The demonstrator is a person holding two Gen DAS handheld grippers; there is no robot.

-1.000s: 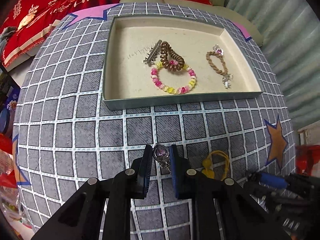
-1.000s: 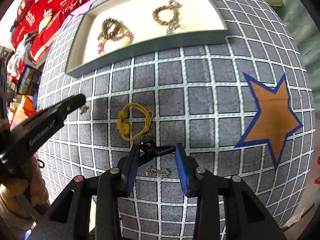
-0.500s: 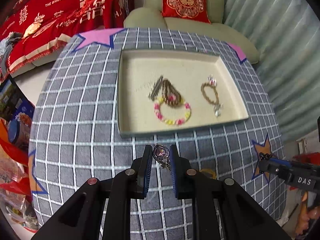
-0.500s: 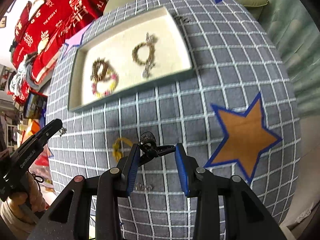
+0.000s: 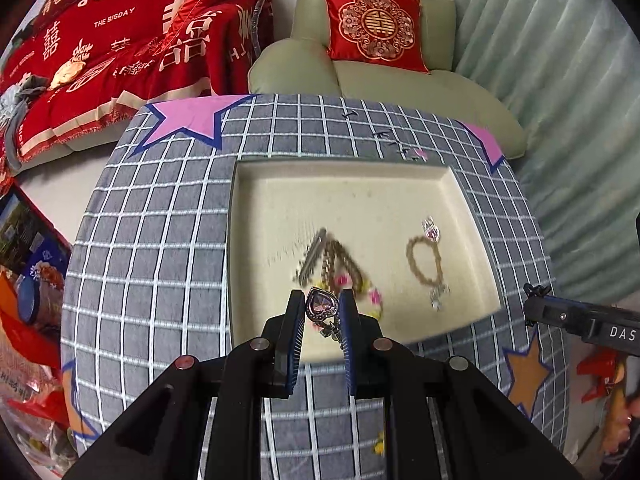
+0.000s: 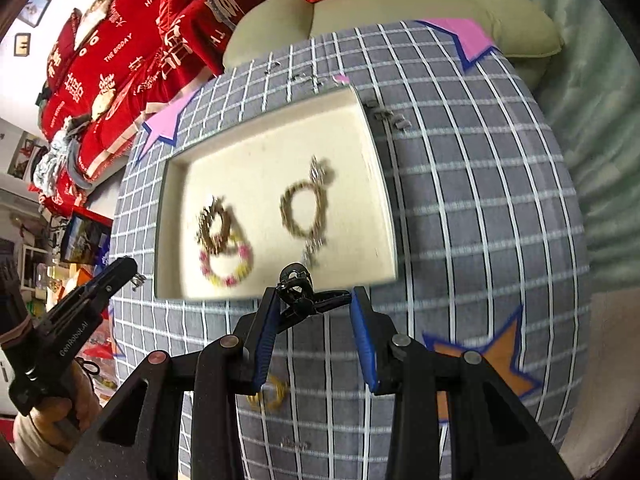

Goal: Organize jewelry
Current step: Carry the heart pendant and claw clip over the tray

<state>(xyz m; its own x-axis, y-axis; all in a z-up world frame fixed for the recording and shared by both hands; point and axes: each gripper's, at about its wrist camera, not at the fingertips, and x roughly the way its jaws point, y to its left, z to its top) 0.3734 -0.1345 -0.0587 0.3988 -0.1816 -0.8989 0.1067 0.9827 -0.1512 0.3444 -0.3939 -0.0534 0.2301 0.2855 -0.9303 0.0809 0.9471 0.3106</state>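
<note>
My left gripper is shut on a heart-shaped purple pendant, high over the near edge of the cream tray. The right gripper is shut on a black claw clip, just short of the tray front wall. Inside the tray lie a pink and yellow bead bracelet, a brown coil tie, a silver comb clip and a braided brown bracelet. The left gripper also shows at the left of the right wrist view.
The checked grey cloth covers a round table. A yellow hair tie and a small silver piece lie on it below my right fingers. Small pieces sit beside the tray's far corner. A green armchair and red blanket stand behind.
Both grippers have risen and moved toward the tray with their pieces still held. The tray now sits right ahead of both pairs of fingertips, and more of the room shows.
</note>
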